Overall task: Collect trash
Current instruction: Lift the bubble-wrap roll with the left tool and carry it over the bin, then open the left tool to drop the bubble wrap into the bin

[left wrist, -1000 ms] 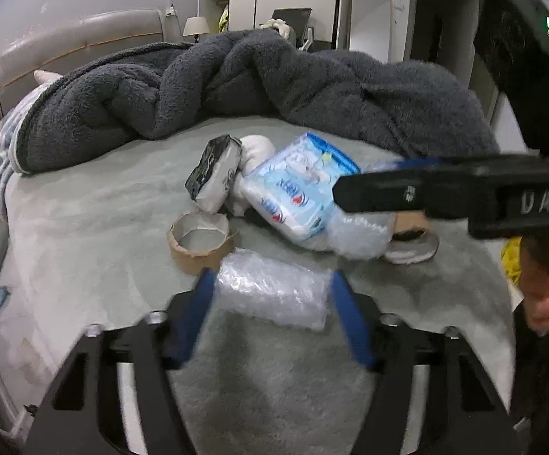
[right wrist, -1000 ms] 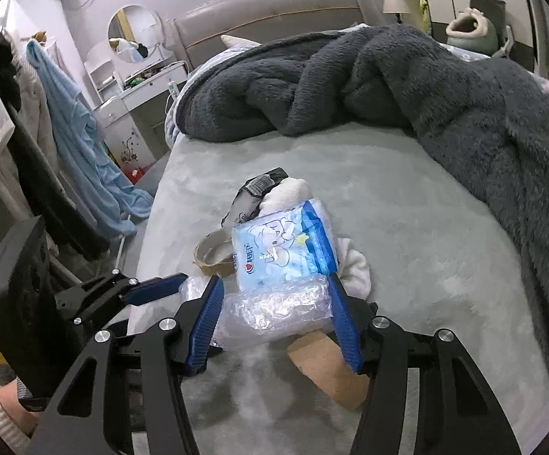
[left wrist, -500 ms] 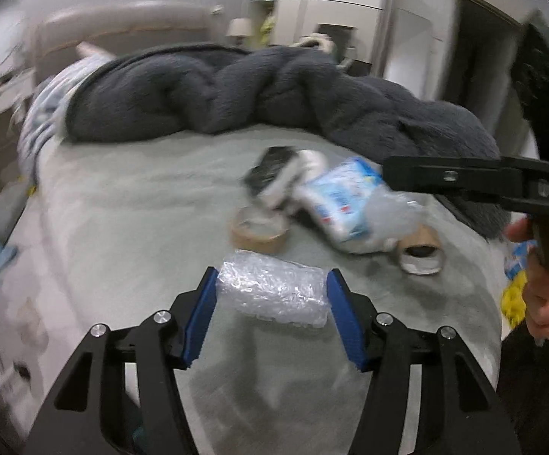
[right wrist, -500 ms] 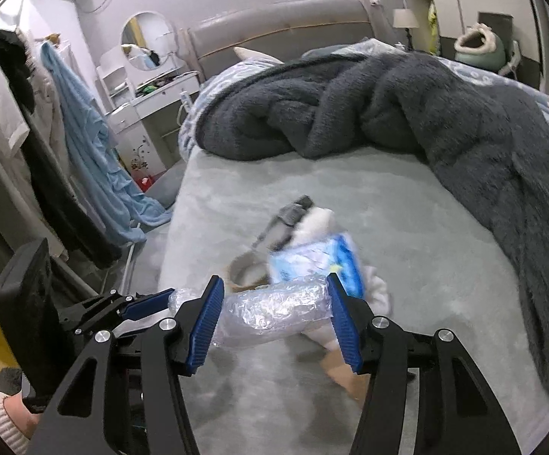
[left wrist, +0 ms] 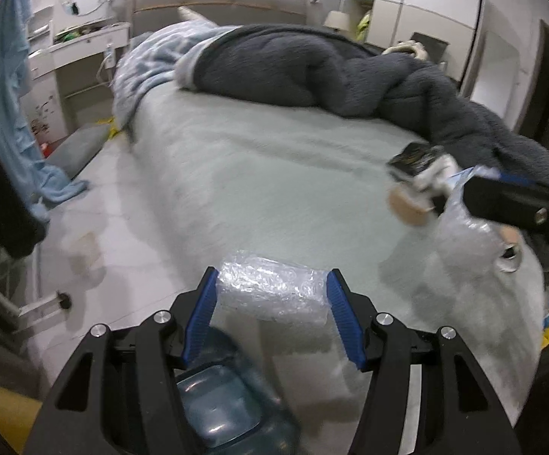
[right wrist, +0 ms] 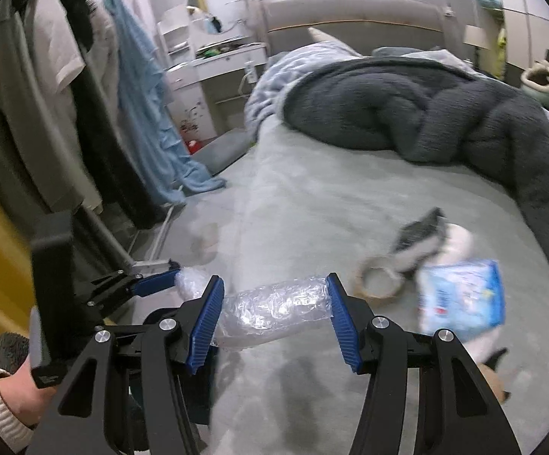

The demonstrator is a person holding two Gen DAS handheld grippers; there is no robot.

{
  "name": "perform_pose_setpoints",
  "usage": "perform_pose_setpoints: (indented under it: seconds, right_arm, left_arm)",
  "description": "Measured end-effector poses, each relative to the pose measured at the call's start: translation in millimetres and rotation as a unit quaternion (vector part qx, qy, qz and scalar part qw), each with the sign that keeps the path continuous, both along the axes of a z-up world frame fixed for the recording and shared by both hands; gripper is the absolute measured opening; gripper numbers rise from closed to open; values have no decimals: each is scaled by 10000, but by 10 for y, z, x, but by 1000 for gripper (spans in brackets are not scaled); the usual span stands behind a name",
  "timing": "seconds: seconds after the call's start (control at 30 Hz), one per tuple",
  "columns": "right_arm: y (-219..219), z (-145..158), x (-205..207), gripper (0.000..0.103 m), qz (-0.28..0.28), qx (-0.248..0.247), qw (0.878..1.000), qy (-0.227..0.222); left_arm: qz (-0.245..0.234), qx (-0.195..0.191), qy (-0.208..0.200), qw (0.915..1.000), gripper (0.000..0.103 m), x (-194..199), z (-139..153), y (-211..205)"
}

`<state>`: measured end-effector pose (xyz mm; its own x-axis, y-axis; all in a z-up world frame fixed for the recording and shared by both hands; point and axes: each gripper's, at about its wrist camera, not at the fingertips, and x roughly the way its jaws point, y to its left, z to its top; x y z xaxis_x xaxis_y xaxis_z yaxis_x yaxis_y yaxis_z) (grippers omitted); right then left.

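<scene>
Both bubble wrap wads [left wrist: 272,290] [right wrist: 274,309] have been carried leftward off the bed [left wrist: 274,189], clamped endwise in the left gripper [left wrist: 270,303] and right gripper [right wrist: 272,311]; light, squashy, slippery

We see the left gripper [left wrist: 272,313] clamping bubble wrap [left wrist: 272,294] beside the bed [left wrist: 274,189] (blue bin [left wrist: 225,405] below).

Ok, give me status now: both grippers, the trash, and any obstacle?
Left hand-held gripper shut on bubble wrap. Right hand-held gripper likewise. No obstacle seen.
</scene>
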<state>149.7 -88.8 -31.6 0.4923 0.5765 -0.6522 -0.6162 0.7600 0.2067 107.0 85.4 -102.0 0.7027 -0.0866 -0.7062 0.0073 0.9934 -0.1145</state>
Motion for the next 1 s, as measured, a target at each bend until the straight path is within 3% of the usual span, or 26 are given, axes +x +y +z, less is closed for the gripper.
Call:
perform_pose_setpoints:
  seconds: [0.3,0.6,0.8,1.0]
  right_arm:
    - [661,-122,-93,56,557,-192,9982,141]
    - [1276,-399,-219,56,1149,-455,9916,395]
    - [1488,-601,-202,56,1275,-535,9876,739]
    - [1623,-820,-166,56,1255,-691,9844,1021]
  left_arm:
    - [612,-197,626,9960,61,-132,-351,578]
    - [1218,-440,1371,9821,62,-317,-790,1062]
    - [1342,-550,1954,9699,62,-412,-1019,1270]
    - [1240,-567,2241,9650,62,-486,-1113,1313]
